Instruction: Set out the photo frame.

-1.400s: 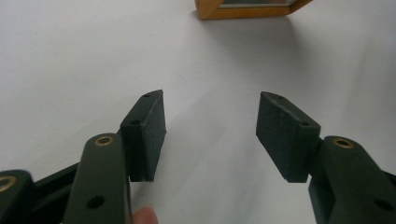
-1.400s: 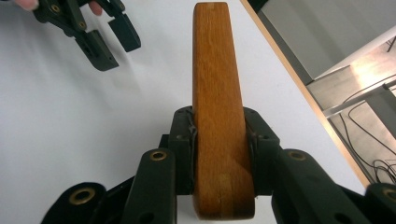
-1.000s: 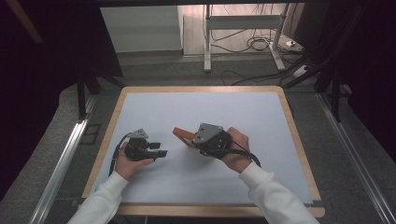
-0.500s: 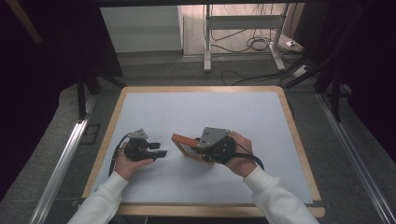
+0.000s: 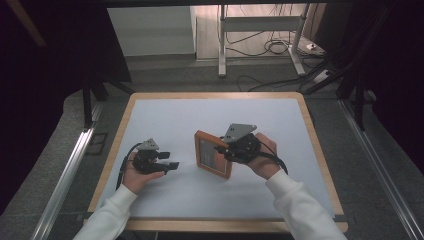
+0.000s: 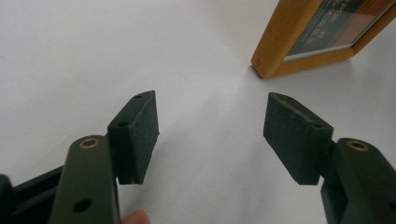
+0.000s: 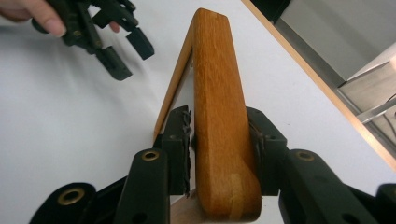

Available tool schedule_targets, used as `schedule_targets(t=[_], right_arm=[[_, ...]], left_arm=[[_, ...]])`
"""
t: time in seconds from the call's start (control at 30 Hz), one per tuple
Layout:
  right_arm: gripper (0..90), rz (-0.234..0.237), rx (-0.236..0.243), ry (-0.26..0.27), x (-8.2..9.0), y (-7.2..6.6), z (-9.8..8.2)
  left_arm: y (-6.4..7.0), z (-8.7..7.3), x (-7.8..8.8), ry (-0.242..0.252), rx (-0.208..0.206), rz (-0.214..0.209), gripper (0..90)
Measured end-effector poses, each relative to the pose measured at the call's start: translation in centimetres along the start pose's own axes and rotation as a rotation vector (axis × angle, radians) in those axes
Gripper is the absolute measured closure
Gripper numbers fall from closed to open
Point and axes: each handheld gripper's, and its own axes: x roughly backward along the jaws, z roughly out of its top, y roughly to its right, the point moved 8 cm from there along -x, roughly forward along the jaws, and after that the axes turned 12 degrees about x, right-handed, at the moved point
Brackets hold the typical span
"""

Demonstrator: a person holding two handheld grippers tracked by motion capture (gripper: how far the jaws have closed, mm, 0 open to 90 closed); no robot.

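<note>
Two grippers working. Right gripper (image 7: 219,140) clamped on wooden picture frame (image 5: 213,154), upright on edge mid-table (image 5: 165,112); jaws just easing wider. Left gripper (image 6: 210,135) at frame's nine o'clock, jaws just spread, nothing between. Stand probably unseen behind; steady frame before release.

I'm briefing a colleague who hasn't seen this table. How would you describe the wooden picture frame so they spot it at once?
Start at the white table with its wooden rim. Near its middle, the wooden picture frame stands on edge, clamped at its side by the right gripper. It is the one orange-brown, glass-fronted thing there; the left gripper beside it is open, holding nothing.
</note>
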Motion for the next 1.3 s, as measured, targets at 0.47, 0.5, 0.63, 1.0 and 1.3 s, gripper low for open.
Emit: schedule_targets(t=[0.47, 0.5, 0.63, 1.0, 1.3], right_arm=[[50.6, -0.058, -0.040, -0.046, -1.5, 2.4, -1.6], [49.6, -0.061, -0.047, -0.048, -1.6, 2.6, -1.7], [47.5, -0.065, -0.068, -0.055, -1.9, 3.1, -2.1], [33.8, -0.123, -0.114, -0.047, -2.8, 3.4, -2.3], [22.0, -0.159, -0.229, 0.001, -2.1, 3.2, -2.4]], left_arm=[[0.0, -0.1, -0.1, -0.012, 0.004, 0.009, 30.6], [0.0, -0.1, -0.2, -0.014, 0.003, 0.009, 30.6], [0.0, -0.2, -0.2, -0.017, 0.007, 0.008, 30.6], [0.1, -0.2, -0.3, -0.018, 0.002, 0.005, 30.1], [0.1, -0.3, -0.3, -0.019, 0.001, 0.003, 29.9]])
